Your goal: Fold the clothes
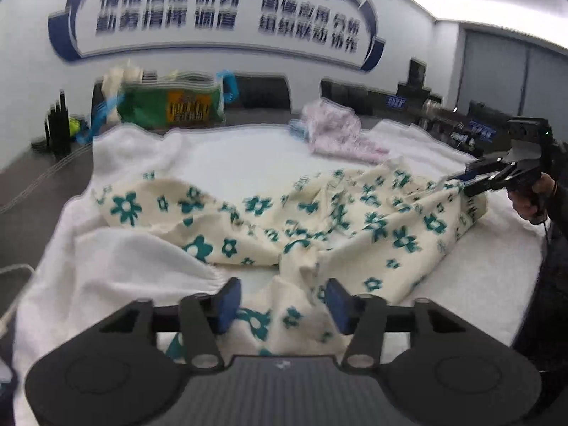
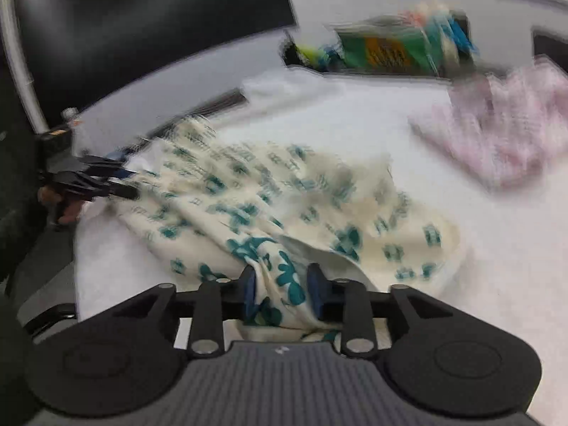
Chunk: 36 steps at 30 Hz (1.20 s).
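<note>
Left wrist view: rides low on the left gripper (image 1: pixel 280 301), close over the floral cloth (image 1: pixel 319 220), facing across it toward the wall sign (image 1: pixel 220 10). Right gripper (image 1: pixel 472 181) shows at the cloth's far right edge.

Right wrist view: rides low on the right gripper (image 2: pixel 280 291), close over the cloth (image 2: pixel 284 195), facing across toward the left gripper (image 2: pixel 113 181) and a dark screen (image 2: pixel 142 25).

Shared: cloth, pink garment (image 1: pixel 337 135) (image 2: pixel 504 124), green pack (image 1: pixel 170 103) (image 2: pixel 387 49).
</note>
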### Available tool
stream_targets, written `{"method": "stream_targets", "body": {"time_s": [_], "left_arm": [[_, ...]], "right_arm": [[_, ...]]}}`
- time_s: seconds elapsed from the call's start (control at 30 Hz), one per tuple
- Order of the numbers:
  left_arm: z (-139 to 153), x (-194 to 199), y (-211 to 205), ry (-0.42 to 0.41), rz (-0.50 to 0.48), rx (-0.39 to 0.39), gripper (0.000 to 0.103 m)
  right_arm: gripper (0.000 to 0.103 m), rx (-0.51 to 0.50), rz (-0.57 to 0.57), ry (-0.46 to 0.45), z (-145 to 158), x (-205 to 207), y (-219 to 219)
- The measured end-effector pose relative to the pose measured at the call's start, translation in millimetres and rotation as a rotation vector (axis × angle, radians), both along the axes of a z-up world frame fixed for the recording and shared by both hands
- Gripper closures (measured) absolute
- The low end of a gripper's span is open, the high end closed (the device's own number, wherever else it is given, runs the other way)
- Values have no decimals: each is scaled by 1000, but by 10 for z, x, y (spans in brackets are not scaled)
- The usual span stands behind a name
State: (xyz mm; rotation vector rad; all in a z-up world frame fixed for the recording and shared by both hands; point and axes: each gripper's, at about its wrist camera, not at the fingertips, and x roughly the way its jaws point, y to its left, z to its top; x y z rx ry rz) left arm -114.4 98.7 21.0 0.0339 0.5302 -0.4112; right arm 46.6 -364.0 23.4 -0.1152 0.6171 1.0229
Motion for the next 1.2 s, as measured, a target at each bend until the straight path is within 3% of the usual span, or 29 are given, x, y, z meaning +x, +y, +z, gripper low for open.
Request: {"method": "stream_targets", "body": {"time_s": [0.03, 0.07, 0.1, 0.17, 0.23, 0.27, 0.3, 0.33, 0.37, 0.4, 0.6, 0.7, 0.8, 0.87, 0.9, 0.97, 1.07, 1.1, 1.13, 1.2], "left_arm": [[-5, -82, 20, -31, -4, -2, 34], [-18, -155, 40, -54, -2, 0, 28], [-40, -191, 54, -61, 3, 10, 27], [-87, -225, 61, -59, 13, 36, 27], [-138, -179, 20, -53, 31, 77, 27], [-136, -179, 19, -44, 24, 76, 33], [-134, -179, 19, -35, 18, 74, 43], [-132, -179, 18, -27, 11, 73, 67], [-130, -179, 17, -18, 4, 71, 87], [-128, -179, 17, -9, -3, 70, 97], [31, -487, 54, 21, -79, -15, 100], [15, -603, -31, 42, -120, -48, 99], [-89, -602, -62, 62, -103, -48, 94], [-84, -613, -42, 60, -92, -60, 85], [-33, -639, -28, 39, -85, -84, 80], [108, -675, -39, -42, -77, -133, 50], [235, -619, -198, -118, -79, -152, 45], [217, -542, -297, -103, -85, -138, 45], [194, -463, -393, -87, -90, -122, 47], [63, -296, -544, -29, -73, -55, 70]], "right_arm": [[41, 8, -1, -46, 57, -94, -57], [21, 10, -12, -87, 96, -178, -124], [13, 12, -23, -128, 135, -262, -191], [11, 5, -51, -184, 165, -401, -297], [11, -28, -82, -172, 28, -436, -299], [16, -59, -79, -154, -51, -423, -241], [41, -94, -67, -130, -131, -400, -162], [60, -129, -55, -106, -211, -378, -82], [85, -154, -43, -103, -242, -379, -29], [92, -170, -32, -115, -239, -395, 5], [96, -215, 53, -69, 76, -642, -240], [96, -249, 35, -45, 210, -790, -427], [91, -255, 2, -5, 229, -823, -493], [82, -254, -18, -37, 238, -864, -453], [67, -246, -22, -64, 261, -900, -441], [56, -214, -25, -119, 306, -967, -415], [62, -122, 6, -125, 290, -962, -272], [79, -122, 9, -113, 237, -911, -191], [87, -128, 10, -100, 171, -841, -104], [93, -148, -49, -52, 8, -666, 3]]}}
